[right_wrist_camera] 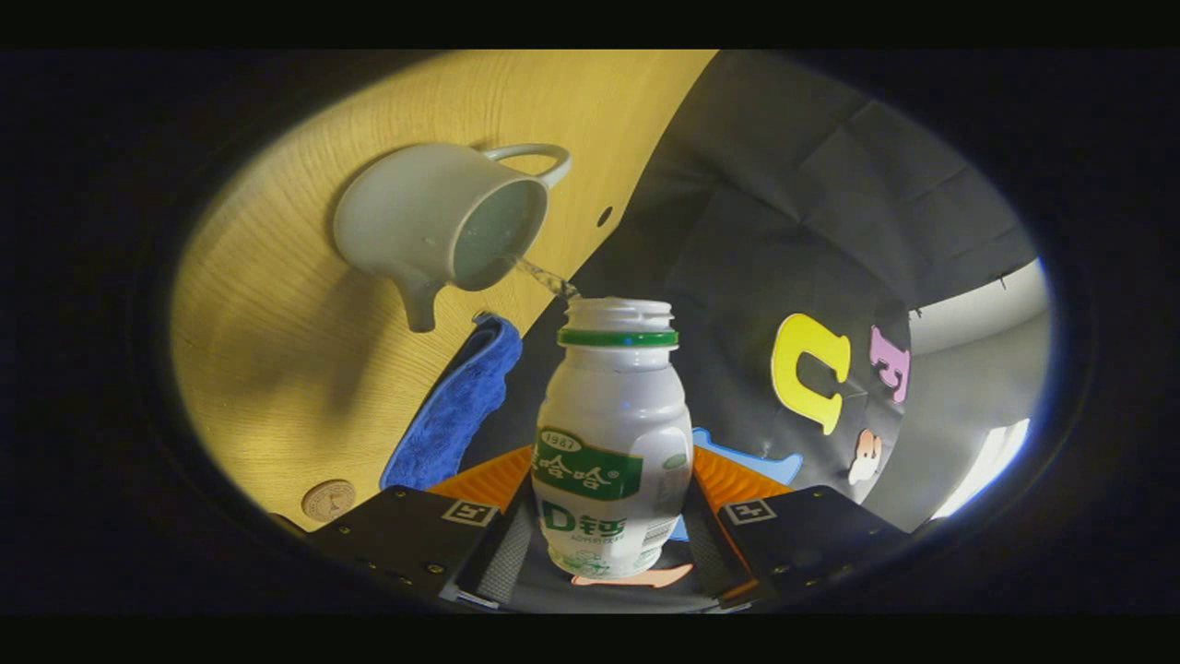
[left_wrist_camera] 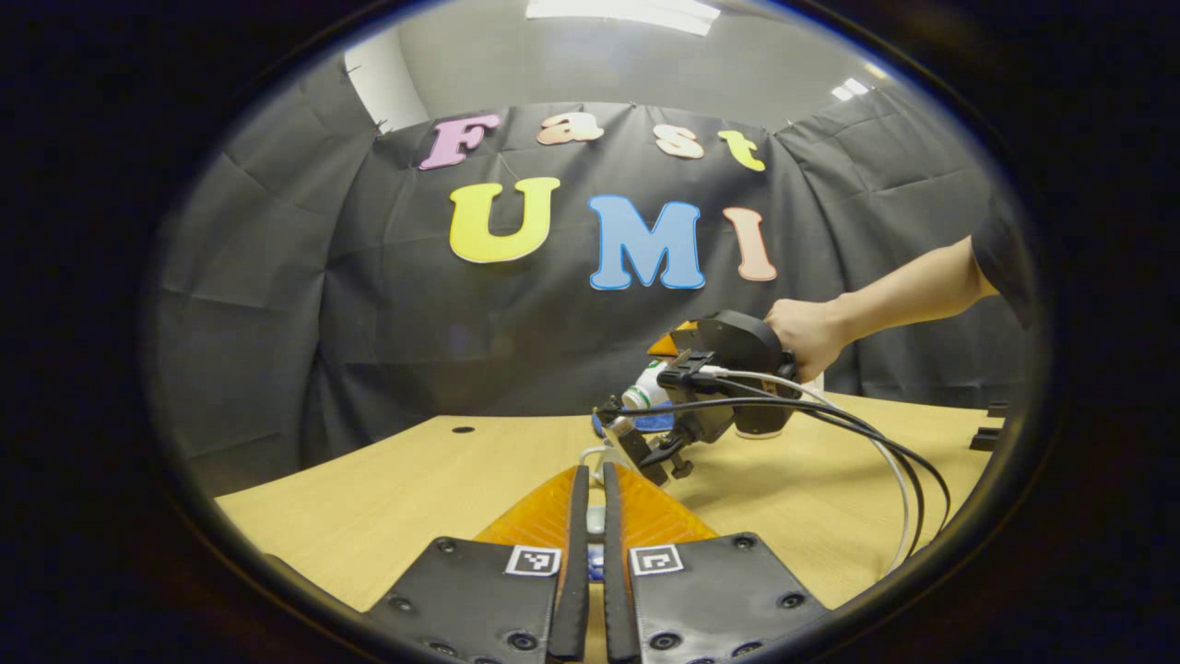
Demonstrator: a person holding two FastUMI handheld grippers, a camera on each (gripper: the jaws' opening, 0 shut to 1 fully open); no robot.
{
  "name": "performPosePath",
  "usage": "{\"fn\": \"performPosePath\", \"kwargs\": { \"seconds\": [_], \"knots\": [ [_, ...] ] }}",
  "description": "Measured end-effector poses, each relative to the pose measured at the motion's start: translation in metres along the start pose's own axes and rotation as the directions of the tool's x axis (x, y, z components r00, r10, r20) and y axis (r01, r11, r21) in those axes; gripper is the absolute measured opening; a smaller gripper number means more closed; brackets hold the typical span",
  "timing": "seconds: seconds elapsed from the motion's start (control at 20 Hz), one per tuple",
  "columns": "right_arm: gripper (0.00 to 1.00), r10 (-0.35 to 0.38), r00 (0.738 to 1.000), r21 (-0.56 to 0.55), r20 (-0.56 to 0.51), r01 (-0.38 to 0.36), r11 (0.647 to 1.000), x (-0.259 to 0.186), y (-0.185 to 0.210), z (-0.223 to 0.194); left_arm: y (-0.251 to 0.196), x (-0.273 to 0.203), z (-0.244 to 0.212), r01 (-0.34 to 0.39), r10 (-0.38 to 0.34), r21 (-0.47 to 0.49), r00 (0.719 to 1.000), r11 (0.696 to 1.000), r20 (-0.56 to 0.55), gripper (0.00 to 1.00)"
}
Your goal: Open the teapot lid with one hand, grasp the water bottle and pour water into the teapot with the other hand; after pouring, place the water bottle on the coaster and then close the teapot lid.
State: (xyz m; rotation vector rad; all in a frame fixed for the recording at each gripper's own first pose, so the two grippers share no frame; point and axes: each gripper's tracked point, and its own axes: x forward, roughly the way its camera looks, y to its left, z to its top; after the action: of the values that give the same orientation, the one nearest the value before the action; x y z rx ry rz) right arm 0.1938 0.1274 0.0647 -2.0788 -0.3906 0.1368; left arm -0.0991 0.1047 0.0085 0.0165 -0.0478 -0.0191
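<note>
because the right tool [right_wrist_camera: 608, 544] pinches the water bottle [right_wrist_camera: 613, 443] tipped over, a thin stream runs from its mouth into the open teapot [right_wrist_camera: 433, 231] on the bench [right_wrist_camera: 277, 369]; the left tool [left_wrist_camera: 595, 516], pressed nearly together, seems to pinch something small, perhaps the lid, clear of the pour.

Bottle pouring into open teapot

White, green-banded water bottle [right_wrist_camera: 613, 443] tips toward eleven o'clock, streaming into the lidless grey teapot [right_wrist_camera: 442, 226].

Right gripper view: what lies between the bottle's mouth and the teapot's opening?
A thin stream of water runs from the water bottle mouth into the open teapot; nothing else lies between them. The right tool grips the bottle.
</note>
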Motion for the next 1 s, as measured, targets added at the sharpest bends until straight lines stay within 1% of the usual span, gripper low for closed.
{"fn": "performPosePath", "kwargs": {
  "seconds": [0.25,0.6,0.75,0.95,1.0],
  "knots": [
    [0.74,-0.014,1.0,-0.067,0.014,0.015,0.998,-0.003,0.002,0.008,-0.001,-0.002,0.005,0.002,-0.002,0.004,1.0,1.0,0.005,0.17],
    [0.74,-0.01,1.0,-0.104,0.016,0.012,0.994,-0.004,0.007,0.019,0.0,-0.003,0.0,0.008,-0.008,0.005,1.0,1.0,-0.005,0.17],
    [0.74,-0.004,1.0,-0.09,0.018,0.006,0.996,-0.004,0.008,0.022,0.001,-0.004,0.001,0.007,-0.007,0.004,1.0,1.0,-0.004,0.17],
    [0.74,-0.002,1.0,-0.044,0.009,0.002,0.999,-0.007,0.012,0.024,0.001,-0.002,-0.005,0.006,-0.006,0.002,1.0,1.0,-0.02,0.17],
    [0.74,0.002,1.0,-0.029,0.004,-0.002,1.0,-0.007,0.013,0.024,0.003,-0.002,-0.006,0.004,-0.004,0.006,1.0,1.0,-0.027,0.13]
  ]
}}
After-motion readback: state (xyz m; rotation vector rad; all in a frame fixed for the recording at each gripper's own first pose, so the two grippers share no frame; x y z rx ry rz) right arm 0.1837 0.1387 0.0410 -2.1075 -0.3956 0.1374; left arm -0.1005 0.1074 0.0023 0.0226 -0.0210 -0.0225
